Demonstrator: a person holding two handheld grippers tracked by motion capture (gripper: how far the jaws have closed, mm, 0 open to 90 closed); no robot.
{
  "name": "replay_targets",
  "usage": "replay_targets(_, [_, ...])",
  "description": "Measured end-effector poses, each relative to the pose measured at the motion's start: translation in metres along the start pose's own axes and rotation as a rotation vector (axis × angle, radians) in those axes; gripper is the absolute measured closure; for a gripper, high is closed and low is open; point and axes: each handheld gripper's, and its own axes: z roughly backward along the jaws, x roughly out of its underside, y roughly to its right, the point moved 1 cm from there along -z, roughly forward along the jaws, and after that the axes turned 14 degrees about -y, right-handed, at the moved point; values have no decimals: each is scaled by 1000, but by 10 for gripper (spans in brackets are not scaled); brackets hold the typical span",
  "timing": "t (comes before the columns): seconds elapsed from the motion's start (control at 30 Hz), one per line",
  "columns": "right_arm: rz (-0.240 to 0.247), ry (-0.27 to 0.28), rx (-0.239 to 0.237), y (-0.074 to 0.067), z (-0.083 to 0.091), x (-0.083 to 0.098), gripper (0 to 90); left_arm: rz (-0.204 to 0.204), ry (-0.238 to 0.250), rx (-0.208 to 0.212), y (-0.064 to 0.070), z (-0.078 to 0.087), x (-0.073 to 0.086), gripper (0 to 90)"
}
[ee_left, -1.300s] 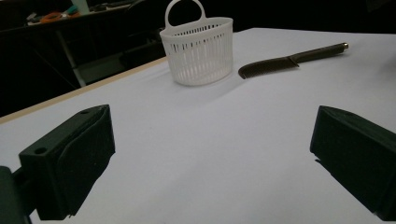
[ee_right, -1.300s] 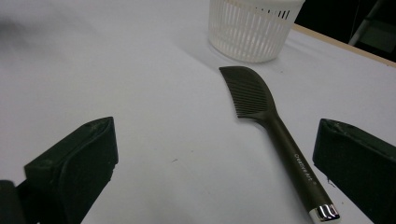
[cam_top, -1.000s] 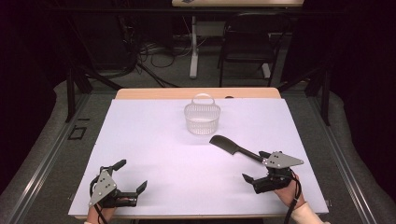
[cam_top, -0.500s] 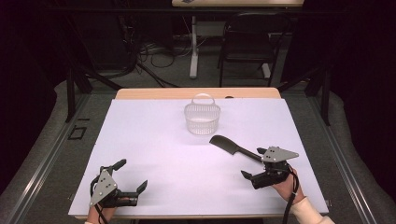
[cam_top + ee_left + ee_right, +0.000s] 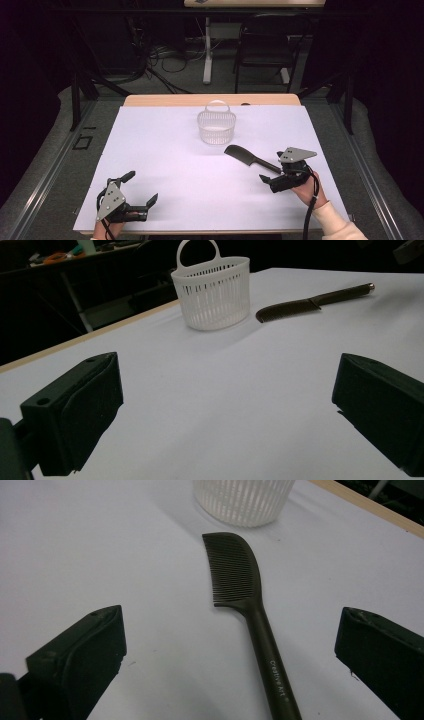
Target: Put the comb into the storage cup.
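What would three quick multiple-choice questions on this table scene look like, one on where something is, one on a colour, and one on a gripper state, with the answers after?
1. Where does the comb lie?
A. Inside the basket
B. Flat on the table, between the basket and the right gripper
C. Beside the left gripper

2. What colour is the basket?
A. White
B. Red
C. Black

3. How does the right gripper stand?
A. Shut on the comb
B. Shut on nothing
C. Open, with the comb's handle between its jaws, ungrasped

Answers:
1. B, since the high view shows the comb on the white table just short of the basket, its handle toward the right gripper.
2. A, as the slatted basket and its loop handle are white in the left gripper view.
3. C, because the right gripper view shows both jaws wide apart, well clear of the handle.
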Motion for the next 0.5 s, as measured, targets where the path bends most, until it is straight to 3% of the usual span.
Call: replay_targets(0.5, [57,-89,-22,13,-12,-19,0,9,-6,-3,0,1,1,0])
